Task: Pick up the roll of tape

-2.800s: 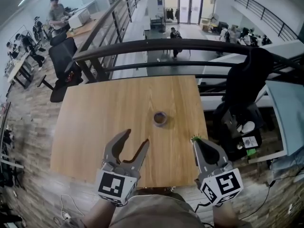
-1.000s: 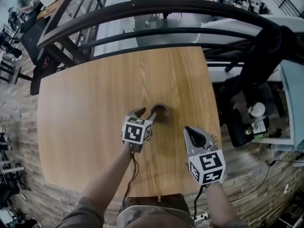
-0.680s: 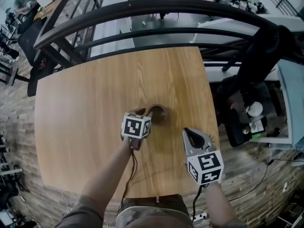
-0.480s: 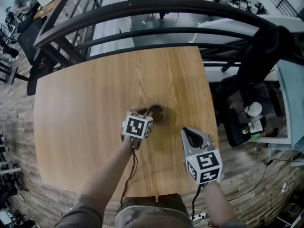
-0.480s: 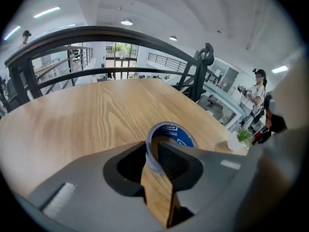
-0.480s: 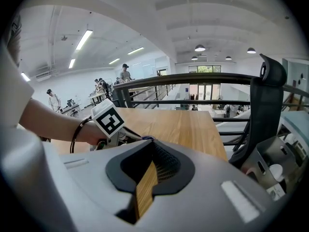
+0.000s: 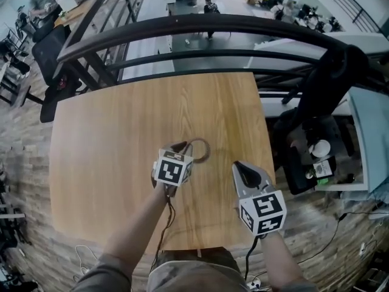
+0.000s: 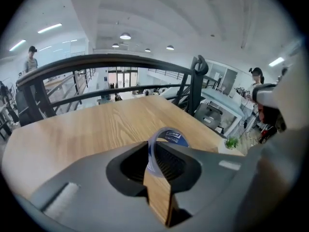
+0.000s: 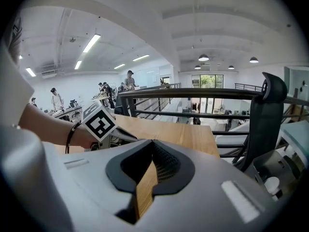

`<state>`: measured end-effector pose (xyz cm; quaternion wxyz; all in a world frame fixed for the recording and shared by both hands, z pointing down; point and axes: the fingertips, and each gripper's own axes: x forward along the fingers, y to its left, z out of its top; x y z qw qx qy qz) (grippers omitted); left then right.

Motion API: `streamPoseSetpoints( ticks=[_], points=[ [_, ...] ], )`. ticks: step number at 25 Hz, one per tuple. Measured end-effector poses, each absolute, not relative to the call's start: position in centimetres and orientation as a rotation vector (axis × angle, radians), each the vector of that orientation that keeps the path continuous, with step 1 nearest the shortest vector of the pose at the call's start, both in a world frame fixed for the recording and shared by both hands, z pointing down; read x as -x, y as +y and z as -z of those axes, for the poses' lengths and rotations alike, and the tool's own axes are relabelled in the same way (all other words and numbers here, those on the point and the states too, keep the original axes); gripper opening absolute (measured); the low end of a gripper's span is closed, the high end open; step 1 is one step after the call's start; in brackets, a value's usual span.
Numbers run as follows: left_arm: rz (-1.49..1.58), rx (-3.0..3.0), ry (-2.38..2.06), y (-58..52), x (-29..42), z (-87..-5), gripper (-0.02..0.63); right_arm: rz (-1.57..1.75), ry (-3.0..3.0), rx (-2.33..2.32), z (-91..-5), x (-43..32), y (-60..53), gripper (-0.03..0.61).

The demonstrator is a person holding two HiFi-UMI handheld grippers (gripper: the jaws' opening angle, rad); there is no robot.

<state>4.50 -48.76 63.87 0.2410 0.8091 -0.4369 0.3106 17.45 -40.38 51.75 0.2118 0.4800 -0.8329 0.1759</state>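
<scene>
The roll of tape (image 7: pixel 199 149), a thin brownish ring with a blue inner label (image 8: pixel 170 137), stands on edge at the tip of my left gripper (image 7: pixel 184 146). In the left gripper view the jaws of that gripper (image 8: pixel 150 148) are closing, with the ring's near wall pinched between the pads. The roll hangs a little above the wooden table (image 7: pixel 109 132). My right gripper (image 7: pixel 238 165) hovers to the right of the roll, apart from it. In its own view the right gripper (image 9: pixel 153 148) is shut and holds nothing.
A black railing (image 7: pixel 200 26) runs along the table's far edge. A dark jacket on a chair (image 7: pixel 331 84) and a cluttered stand sit past the right edge. The left gripper's marker cube (image 9: pixel 100 122) shows in the right gripper view.
The left jaws have closed onto the wall of the tape ring. The roll has come up on edge off the table. Both grippers have risen slightly.
</scene>
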Motion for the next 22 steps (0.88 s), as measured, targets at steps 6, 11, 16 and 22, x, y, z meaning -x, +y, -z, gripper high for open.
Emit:
streamPoseSetpoints(
  ticks=[6, 11, 16, 22],
  points=[
    [-0.751, -2.353, -1.284, -47.0, -2.9, -54.8, 0.046, -0.381, -2.39, -1.411, -44.9, -17.4, -38.7, 0.011],
    [-0.609, -2.521, -1.319, -44.3, -1.9, -46.5, 0.044, -0.252, -2.468, -1.472, -38.6, -17.6, -36.2, 0.011],
    [-0.505, -2.627, -1.41, -40.7, -0.3, -39.0, 0.044, -0.154, -2.528, -1.533, -32.6, -18.3, -33.0, 0.011],
    [-0.351, -2.676, -1.503, -35.8, 2.0, -33.6, 0.044, -0.059, -2.568, -1.572, -28.6, -18.9, -29.3, 0.009]
  ],
)
